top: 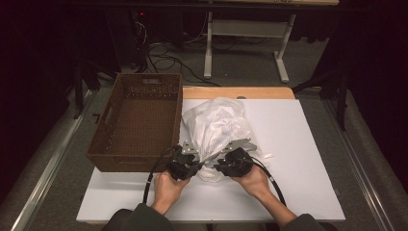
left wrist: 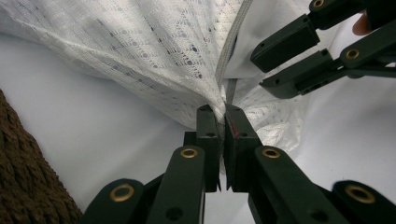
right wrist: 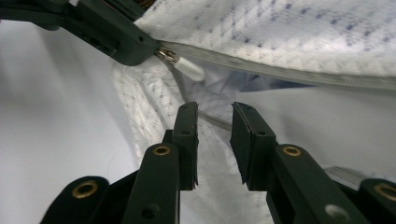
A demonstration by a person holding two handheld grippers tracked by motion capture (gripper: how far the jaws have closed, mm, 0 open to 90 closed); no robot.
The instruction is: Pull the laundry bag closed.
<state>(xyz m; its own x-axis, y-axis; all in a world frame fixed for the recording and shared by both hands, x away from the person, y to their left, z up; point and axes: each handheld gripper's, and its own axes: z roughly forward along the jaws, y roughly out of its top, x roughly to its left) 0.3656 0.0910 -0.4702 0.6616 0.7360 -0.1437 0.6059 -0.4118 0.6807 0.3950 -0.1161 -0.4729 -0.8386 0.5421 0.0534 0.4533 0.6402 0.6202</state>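
Two grippers met at the near end of the white mesh laundry bag, which lay on the white table just right of the brown wicker basket. I had the left gripper clamped on the gathered mesh beside the zipper. The right gripper stood apart over the zipper tape, pinching nothing; the white zipper pull lay untouched. Unzipping, I judged, remained. Right of the bag the table lay bare.
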